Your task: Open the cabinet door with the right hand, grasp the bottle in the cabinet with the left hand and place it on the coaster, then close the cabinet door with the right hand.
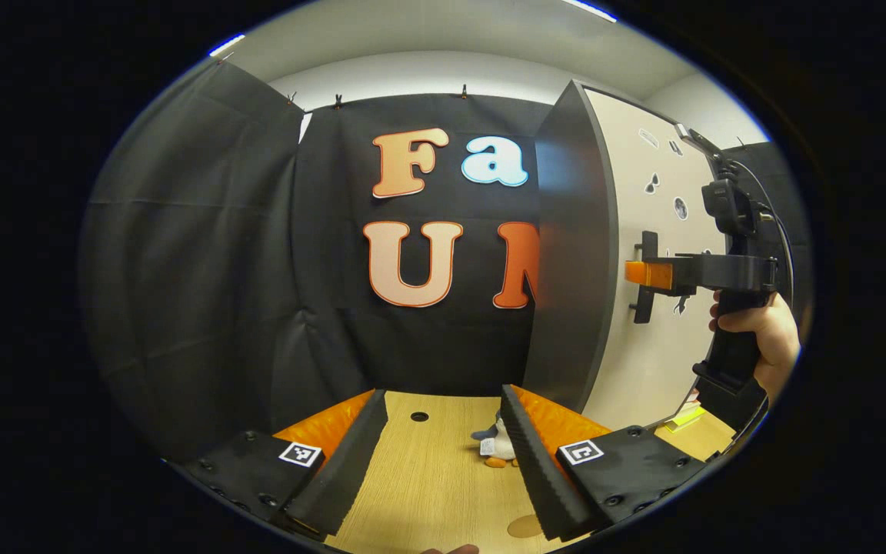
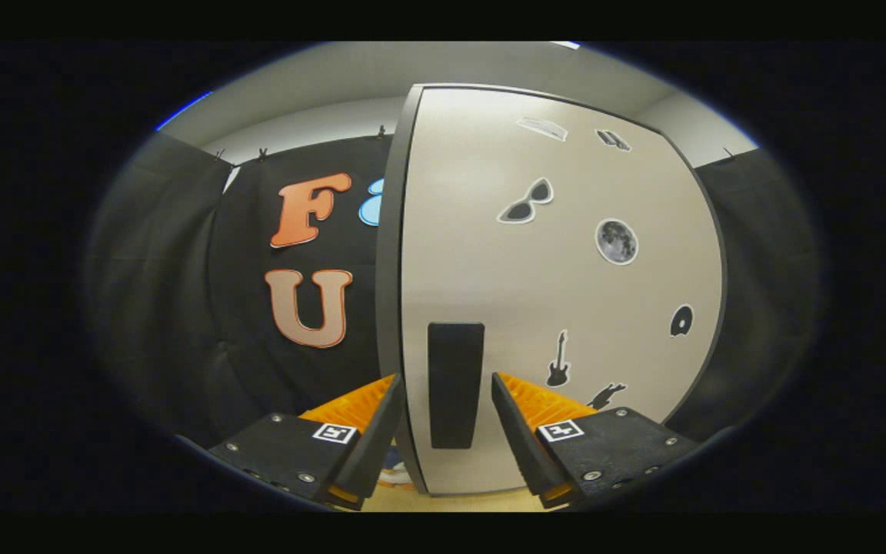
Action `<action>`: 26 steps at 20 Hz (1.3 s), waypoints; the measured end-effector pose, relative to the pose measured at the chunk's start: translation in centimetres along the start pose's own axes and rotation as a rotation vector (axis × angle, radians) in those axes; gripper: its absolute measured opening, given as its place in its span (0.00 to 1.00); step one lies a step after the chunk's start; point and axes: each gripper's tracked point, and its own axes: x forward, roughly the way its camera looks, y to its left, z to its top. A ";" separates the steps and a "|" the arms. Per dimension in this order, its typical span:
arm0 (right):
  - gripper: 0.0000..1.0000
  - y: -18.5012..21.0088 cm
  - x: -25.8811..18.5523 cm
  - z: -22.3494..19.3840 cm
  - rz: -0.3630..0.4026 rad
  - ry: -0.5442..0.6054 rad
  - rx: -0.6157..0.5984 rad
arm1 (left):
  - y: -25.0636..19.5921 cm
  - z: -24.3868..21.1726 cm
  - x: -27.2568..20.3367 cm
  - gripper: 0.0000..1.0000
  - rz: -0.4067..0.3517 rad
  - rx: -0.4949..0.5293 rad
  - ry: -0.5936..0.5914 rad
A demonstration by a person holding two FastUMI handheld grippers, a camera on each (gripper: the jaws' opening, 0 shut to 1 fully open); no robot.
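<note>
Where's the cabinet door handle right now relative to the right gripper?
In the right gripper view the handle stands upright low on the door, between the open right gripper fingers, near the door's left edge.

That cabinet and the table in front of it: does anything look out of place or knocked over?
One small oddity: a soft toy lies on the wooden table by the cabinet, half hidden behind a finger of the left gripper. The cabinet door sits closed and straight, its stickers flat, and the right gripper straddles the handle.

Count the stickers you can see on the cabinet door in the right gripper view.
7 on the cabinet door: two at the top, sunglasses, a moon, a disc at the right edge, a guitar, and one partly hidden behind the right gripper.
</note>
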 end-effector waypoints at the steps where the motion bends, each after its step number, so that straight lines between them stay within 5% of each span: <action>1: 0.65 0.0 0.3 -0.3 -0.007 0.005 -0.001 | 0.0 -0.1 0.2 0.97 -0.002 -0.001 0.005; 5: 0.39 -0.2 0.8 -0.9 -0.022 0.007 0.006 | 0.0 -0.4 1.0 0.97 -0.011 0.003 0.013; 9: 0.31 -0.2 0.6 -0.9 -0.022 0.007 0.013 | -0.6 -0.4 1.4 0.96 -0.032 -0.001 0.020; 26: 0.17 -1.5 -5.3 -1.1 -0.007 -0.002 0.110 | -3.3 0.3 -0.9 0.96 -0.093 0.019 0.004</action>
